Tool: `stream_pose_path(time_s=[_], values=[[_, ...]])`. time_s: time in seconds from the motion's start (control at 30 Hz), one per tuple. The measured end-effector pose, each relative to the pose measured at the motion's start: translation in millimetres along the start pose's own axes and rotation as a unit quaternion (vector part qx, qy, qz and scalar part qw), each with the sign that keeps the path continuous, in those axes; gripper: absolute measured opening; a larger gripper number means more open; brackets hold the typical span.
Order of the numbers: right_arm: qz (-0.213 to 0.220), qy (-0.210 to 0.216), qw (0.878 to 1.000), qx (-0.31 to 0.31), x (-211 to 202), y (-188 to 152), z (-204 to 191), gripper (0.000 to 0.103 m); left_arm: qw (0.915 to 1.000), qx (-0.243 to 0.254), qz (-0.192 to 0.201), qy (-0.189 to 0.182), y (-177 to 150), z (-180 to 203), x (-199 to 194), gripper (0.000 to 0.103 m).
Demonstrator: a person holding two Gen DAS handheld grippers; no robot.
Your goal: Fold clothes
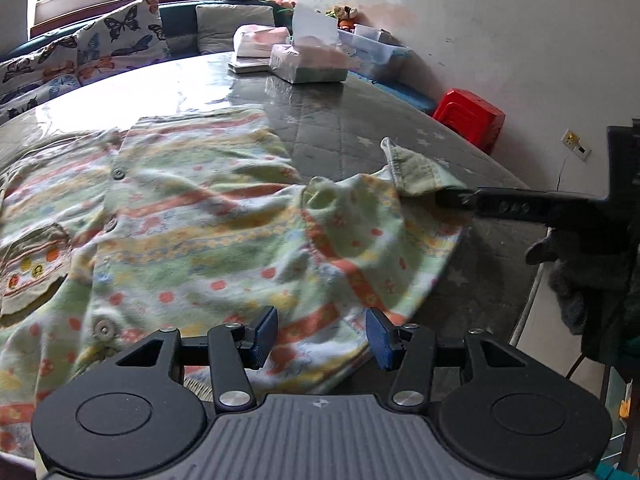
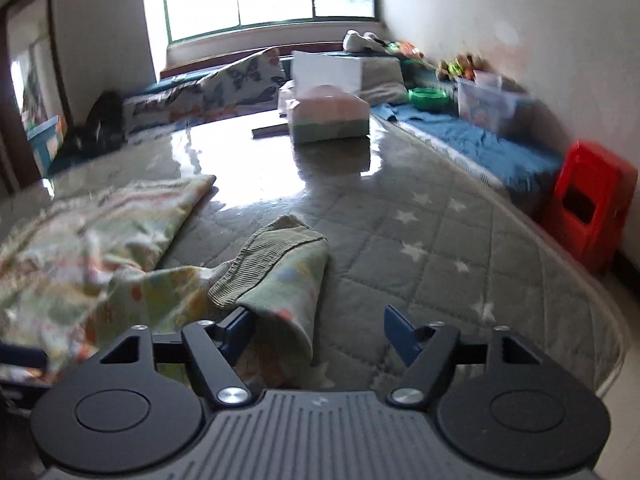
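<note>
Here, found striped garment [image 1: 208, 216] spread over quilted table [image 1: 360, 128]. Saw left claw [image 1: 322, 336] half open above the hem, gripping nothing. Noted right claw [image 2: 320, 332] wide open, ribbed cuff [image 2: 272, 256] lying loose against its left pad, unpinched.

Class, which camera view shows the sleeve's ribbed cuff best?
The right wrist view: the ribbed cuff lies close and large, between the open right gripper fingers. The left wrist view shows it smaller, farther off, at that gripper's tip.
</note>
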State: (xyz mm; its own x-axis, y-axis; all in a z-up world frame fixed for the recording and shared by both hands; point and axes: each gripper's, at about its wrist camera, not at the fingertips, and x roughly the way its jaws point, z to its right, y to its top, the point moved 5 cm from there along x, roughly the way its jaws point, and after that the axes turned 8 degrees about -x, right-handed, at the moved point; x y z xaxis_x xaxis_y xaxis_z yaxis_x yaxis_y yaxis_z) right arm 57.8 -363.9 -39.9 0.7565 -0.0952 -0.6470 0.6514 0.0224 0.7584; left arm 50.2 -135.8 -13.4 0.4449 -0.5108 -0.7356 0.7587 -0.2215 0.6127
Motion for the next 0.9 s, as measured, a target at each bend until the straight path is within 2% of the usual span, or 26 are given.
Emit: stream_pose_path(time_s=[0.17, 0.23, 0.33, 0.47, 0.53, 0.6, 0.77, 0.9], values=[[0.025, -0.022, 0.999, -0.008, 5, 14, 2, 0.074, 1.0000, 0.005, 0.003, -0.006, 13, 9, 8, 0.052], [0.045, -0.029, 0.998, 0.027, -3, 19, 16, 0.074, 0.9999, 0.008, -0.001, -0.009, 14, 12, 13, 0.052], [0.064, -0.032, 0.992, 0.103, -17, 17, 45, 0.080, 0.9998, 0.012, -0.008, -0.012, 15, 17, 21, 0.052], [0.049, -0.028, 0.989, 0.136, -20, 3, 62, 0.080, 0.9997, 0.019, -0.007, -0.015, 15, 21, 26, 0.054], [0.051, -0.039, 0.990, 0.122, -22, 0, 59, 0.080, 0.9997, 0.014, -0.007, -0.018, 16, 21, 25, 0.054], [0.059, -0.033, 0.992, 0.110, -24, 5, 53, 0.079, 0.9997, 0.011, -0.003, -0.023, 17, 20, 21, 0.054], [0.039, 0.047, 0.996, 0.063, -9, 13, 12, 0.078, 0.9996, -0.005, 0.021, -0.017, 25, 8, 4, 0.054], [0.011, 0.065, 0.997, 0.038, 10, 9, -11, 0.078, 0.9979, -0.033, 0.052, 0.016, 37, -20, -15, 0.054]])
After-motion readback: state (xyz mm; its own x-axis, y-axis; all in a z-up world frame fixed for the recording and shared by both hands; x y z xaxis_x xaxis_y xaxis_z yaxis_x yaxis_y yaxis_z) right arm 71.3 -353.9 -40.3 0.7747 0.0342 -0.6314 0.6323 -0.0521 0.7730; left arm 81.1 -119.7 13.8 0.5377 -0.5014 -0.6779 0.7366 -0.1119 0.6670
